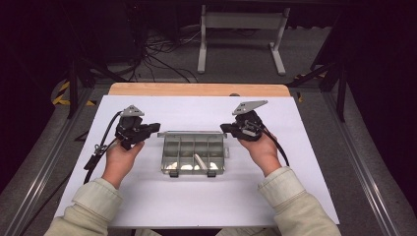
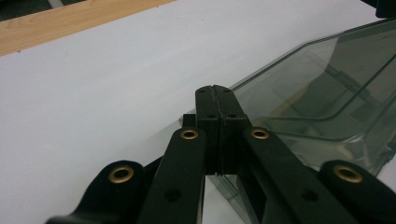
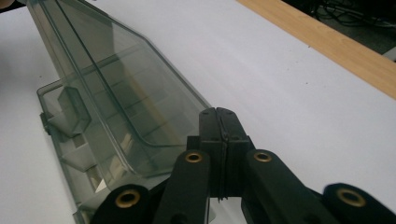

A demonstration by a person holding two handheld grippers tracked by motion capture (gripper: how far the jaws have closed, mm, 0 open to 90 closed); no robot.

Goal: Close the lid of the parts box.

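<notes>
Box [image 1: 193, 153] sits on counter [image 1: 147, 196]; left gripper [image 1: 153, 128] at 9 o'clock, right gripper [image 1: 225, 128] at 3 o'clock, both jaws clenched empty beside its lid [image 1: 192, 133].

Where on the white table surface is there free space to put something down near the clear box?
Bare patches: between the clear compartment box and the wooden strip, and in front of the box toward the sleeves. It is crowded beside the box, where the left hand-held gripper and right hand-held gripper stand.
</notes>
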